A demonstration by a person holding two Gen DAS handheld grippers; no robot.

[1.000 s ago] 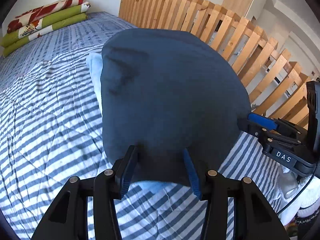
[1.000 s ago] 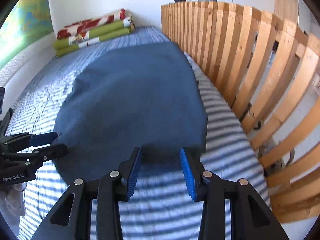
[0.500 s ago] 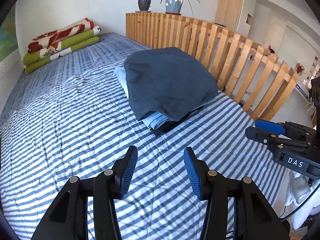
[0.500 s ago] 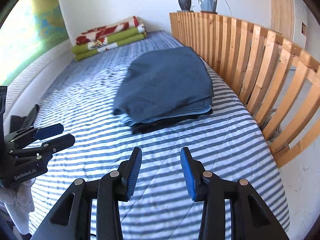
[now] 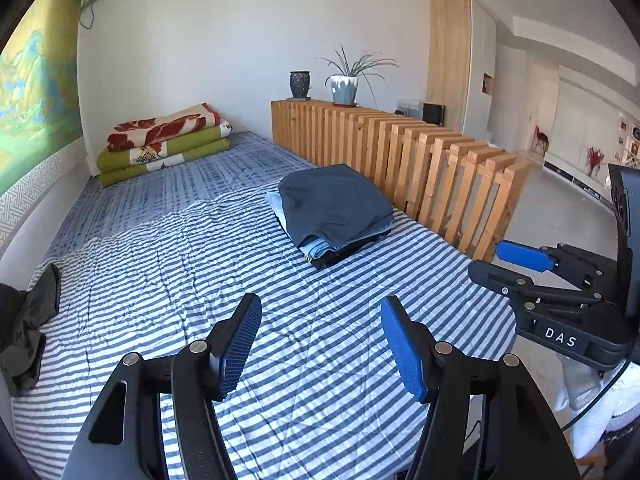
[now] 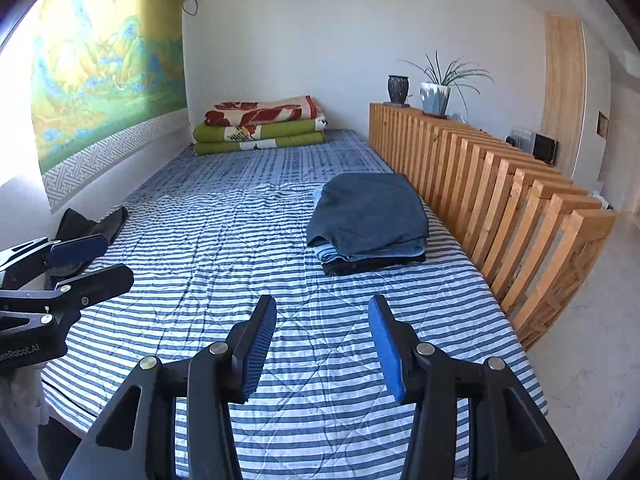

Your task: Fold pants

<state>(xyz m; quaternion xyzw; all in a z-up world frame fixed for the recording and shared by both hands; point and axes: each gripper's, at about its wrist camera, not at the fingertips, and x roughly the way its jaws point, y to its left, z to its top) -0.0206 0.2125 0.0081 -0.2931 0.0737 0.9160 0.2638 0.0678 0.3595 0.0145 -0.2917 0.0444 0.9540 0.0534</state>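
Note:
Folded dark blue pants [image 5: 334, 208] [image 6: 370, 210] top a small stack of folded clothes on the striped bed [image 5: 168, 264] [image 6: 208, 248], close to the wooden slat rail. Lighter blue and black garments show beneath them. A crumpled dark garment [image 5: 26, 320] [image 6: 90, 222] lies at the bed's left edge. My left gripper [image 5: 320, 344] hangs open and empty over the near part of the bed, well back from the stack. The right gripper [image 6: 322, 340] is open and empty too, also far from the stack. Each gripper shows at the side of the other's view.
A wooden slat rail [image 5: 440, 176] [image 6: 500, 192] runs along the bed's right side, with two plant pots [image 5: 344, 80] on its far end. Folded green and red blankets [image 5: 164, 140] [image 6: 260, 124] lie at the head. A wall hanging [image 6: 108, 68] covers the left wall.
Both grippers let go of the dark blue pants on the stack and pulled back and up toward the foot of the bed. The stack now sits far ahead.

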